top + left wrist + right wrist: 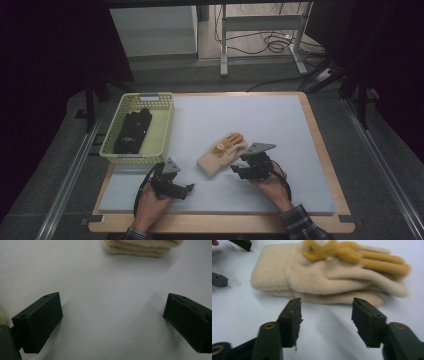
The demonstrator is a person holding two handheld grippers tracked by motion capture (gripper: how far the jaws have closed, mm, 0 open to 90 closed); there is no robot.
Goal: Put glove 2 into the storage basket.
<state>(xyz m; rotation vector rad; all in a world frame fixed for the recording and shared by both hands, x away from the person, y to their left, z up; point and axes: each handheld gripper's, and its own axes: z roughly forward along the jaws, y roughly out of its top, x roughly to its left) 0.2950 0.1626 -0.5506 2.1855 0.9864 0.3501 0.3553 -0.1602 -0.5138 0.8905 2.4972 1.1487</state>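
Note:
A pair of cream knit gloves [222, 152] with orange fingers lies stacked on the pale mat [240, 115], near its middle front. My right gripper [236, 170] is just right of the gloves, pointing at them. In the right gripper view its jaws [327, 302] stand open with bare mat between them, and the gloves [324, 277] lie just past the tips. My left gripper [189, 189] rests low on the mat, left of the gloves and in front of them. Its jaws [112, 300] are wide open and hold nothing, with the glove cuffs [142, 248] farther ahead.
A yellow-green plastic basket [161, 125] stands at the mat's left rear with dark gloves [132, 131] inside. The mat lies on a wooden board [320, 145]. Beyond the table are a desk frame and cables on the floor.

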